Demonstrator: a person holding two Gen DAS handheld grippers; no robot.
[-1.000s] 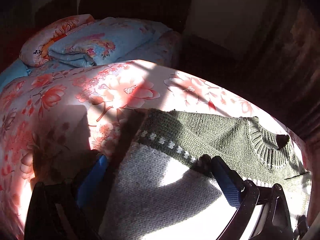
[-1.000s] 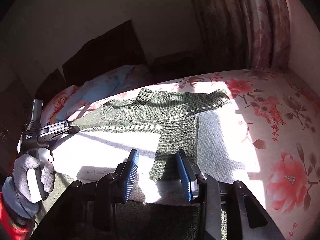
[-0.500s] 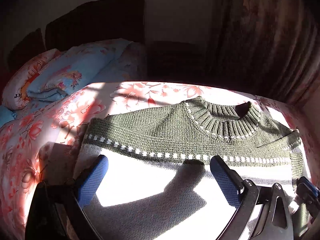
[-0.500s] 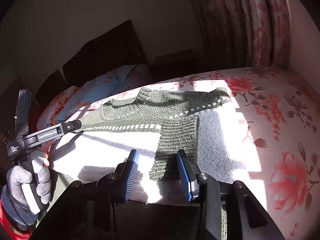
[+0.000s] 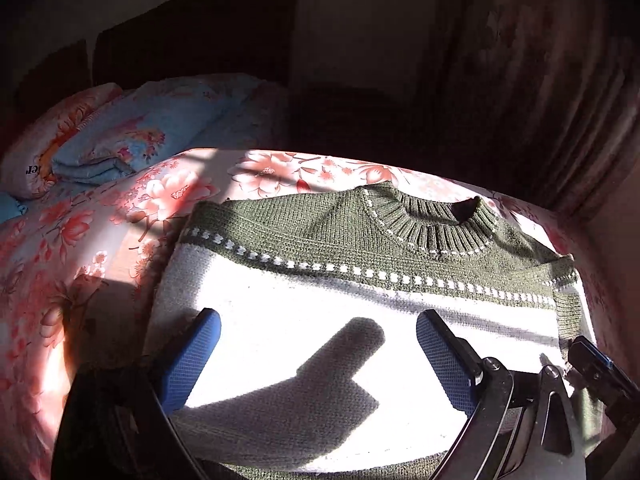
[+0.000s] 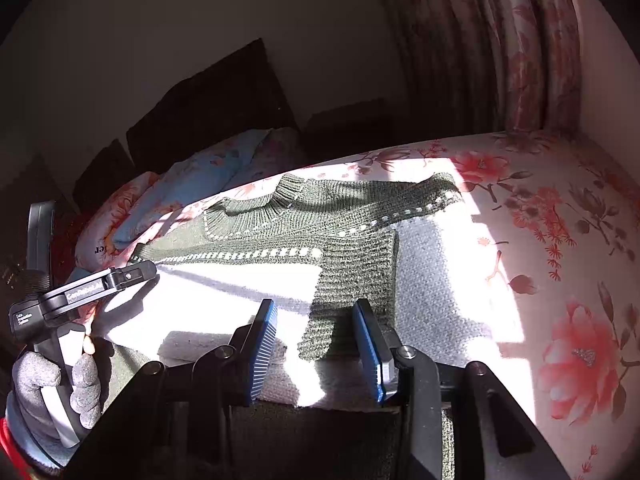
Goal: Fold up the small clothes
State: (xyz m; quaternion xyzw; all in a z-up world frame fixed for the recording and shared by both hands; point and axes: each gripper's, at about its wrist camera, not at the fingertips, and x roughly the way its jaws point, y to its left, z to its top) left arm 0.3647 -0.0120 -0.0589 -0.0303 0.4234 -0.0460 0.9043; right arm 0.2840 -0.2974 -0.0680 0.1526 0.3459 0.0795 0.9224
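Left tongs (image 5: pixel 316 354) swung right over the one sweater (image 5: pixel 360 240), open, empty. Right tongs (image 6: pixel 314 340) unmoved, open astride its sleeve (image 6: pixel 352 280). Two pillows (image 5: pixel 120 128) on the bed (image 5: pixel 80 240).

You see one knitted sweater (image 5: pixel 304 240) lying flat on the bed (image 5: pixel 80 240). Its yoke and ribbed collar (image 5: pixel 436 224) are olive green, edged with a row of white dashes; the body below is white. The collar lies at the far side. One green sleeve (image 6: pixel 352 280) is folded inward across the white body.
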